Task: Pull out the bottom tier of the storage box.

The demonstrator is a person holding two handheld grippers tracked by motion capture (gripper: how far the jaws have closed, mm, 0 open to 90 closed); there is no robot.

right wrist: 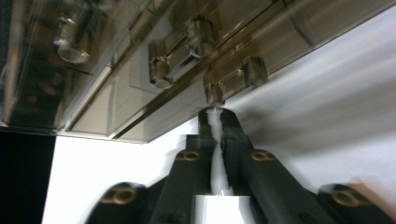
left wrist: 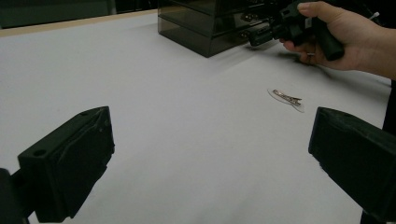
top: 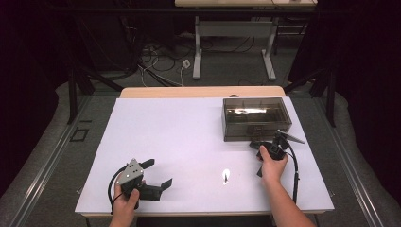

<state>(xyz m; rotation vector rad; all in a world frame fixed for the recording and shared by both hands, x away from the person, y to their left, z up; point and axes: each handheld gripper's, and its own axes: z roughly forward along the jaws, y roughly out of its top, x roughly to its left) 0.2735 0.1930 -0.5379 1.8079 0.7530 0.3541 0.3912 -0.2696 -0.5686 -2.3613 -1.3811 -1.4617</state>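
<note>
A smoky see-through drawer box (top: pixel 255 118) stands at the back right of the white table (top: pixel 179 137). My right gripper (top: pixel 255 143) is level against the box's front and shut. In the right gripper view its tips (right wrist: pixel 216 114) meet just under the clear handle (right wrist: pixel 233 77) of the lowest drawer, with only a thin slit between them. I cannot tell whether they pinch the handle's post. My left gripper (top: pixel 157 173) rests open at the front left with nothing between its jaws (left wrist: pixel 210 154). A small hair clip (top: pixel 226 176) lies on the table in front of the right hand.
The left gripper view looks across the table to the hair clip (left wrist: pixel 286 98), the box (left wrist: pixel 205 23) and the right hand's gripper (left wrist: pixel 254 37). A wooden strip (top: pixel 203 91) edges the table's far side. Beyond it are a desk frame (top: pixel 234 28) and floor cables.
</note>
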